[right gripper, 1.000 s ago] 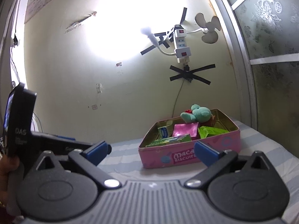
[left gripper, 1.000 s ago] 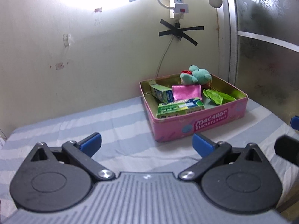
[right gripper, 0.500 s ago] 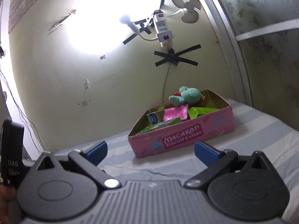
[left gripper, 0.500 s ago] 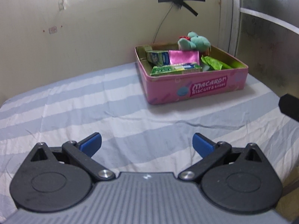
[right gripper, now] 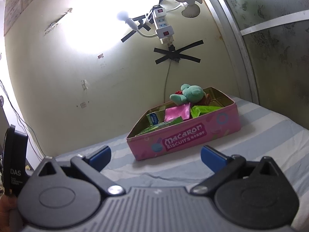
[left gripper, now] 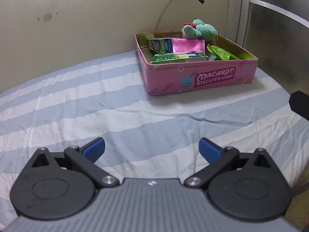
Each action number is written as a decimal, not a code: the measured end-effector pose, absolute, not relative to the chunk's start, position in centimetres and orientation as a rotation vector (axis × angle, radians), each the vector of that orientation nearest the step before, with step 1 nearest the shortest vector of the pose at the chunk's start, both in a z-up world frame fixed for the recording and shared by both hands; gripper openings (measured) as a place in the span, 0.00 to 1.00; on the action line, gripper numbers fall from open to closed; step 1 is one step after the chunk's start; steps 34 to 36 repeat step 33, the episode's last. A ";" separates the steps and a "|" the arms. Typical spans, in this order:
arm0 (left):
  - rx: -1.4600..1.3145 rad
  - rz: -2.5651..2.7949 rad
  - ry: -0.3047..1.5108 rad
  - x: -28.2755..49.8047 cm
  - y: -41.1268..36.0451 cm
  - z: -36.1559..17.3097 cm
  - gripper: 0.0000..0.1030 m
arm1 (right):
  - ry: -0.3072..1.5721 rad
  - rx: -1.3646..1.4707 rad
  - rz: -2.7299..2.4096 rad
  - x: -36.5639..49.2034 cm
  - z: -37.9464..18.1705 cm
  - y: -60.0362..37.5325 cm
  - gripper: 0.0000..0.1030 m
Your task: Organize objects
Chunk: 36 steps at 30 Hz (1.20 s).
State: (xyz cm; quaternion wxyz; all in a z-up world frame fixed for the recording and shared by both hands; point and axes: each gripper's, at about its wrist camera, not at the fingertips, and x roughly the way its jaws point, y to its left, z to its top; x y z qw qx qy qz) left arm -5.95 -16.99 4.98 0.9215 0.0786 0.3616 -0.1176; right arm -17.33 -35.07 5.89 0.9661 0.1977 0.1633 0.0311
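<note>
Striped blue-and-white sheet [left gripper: 96, 104] covering the bed, set against a cream wall with taped power strip [right gripper: 163, 24] in the upper centre of the right wrist view.

Pink macaron biscuit tin [left gripper: 200, 77] resting on the sheet, upper right of the left wrist frame, centre right of the right wrist frame. Contents: teal plush toy [left gripper: 200, 30] propped at the far rim, small green-and-blue carton [left gripper: 160, 45], pink foil packet [left gripper: 188, 45], flat green box [left gripper: 179, 58], green wrapper [left gripper: 222, 54].

Left gripper [left gripper: 152, 147]: jaws spread wide, nothing held, low over bare sheet, well apart from the tin. Right gripper [right gripper: 155, 154]: jaws spread wide, nothing held, near the tin's front wall.

No loose item visible on the sheet; next target cannot be told.

Likely faults from here:
- Tin sliding or tipping on soft bedding if pushed at the wall.
- Plush toy dislodged over the far rim if contents are disturbed.
- Thin foil packet slipping from a wide-set grasp.
- Grippers colliding on simultaneous reach into the tin.
</note>
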 end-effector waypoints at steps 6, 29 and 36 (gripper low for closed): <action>0.166 -0.259 0.760 -6.0 -17.3 4.6 1.00 | 0.333 0.402 0.055 -17.3 5.7 -35.0 1.00; 0.149 -0.279 0.749 -6.0 -16.9 4.6 1.00 | 0.330 0.392 0.032 -17.8 5.7 -34.4 1.00; 0.134 -0.270 0.708 -6.1 -16.6 5.1 1.00 | 0.328 0.375 0.014 -17.7 5.7 -34.3 1.00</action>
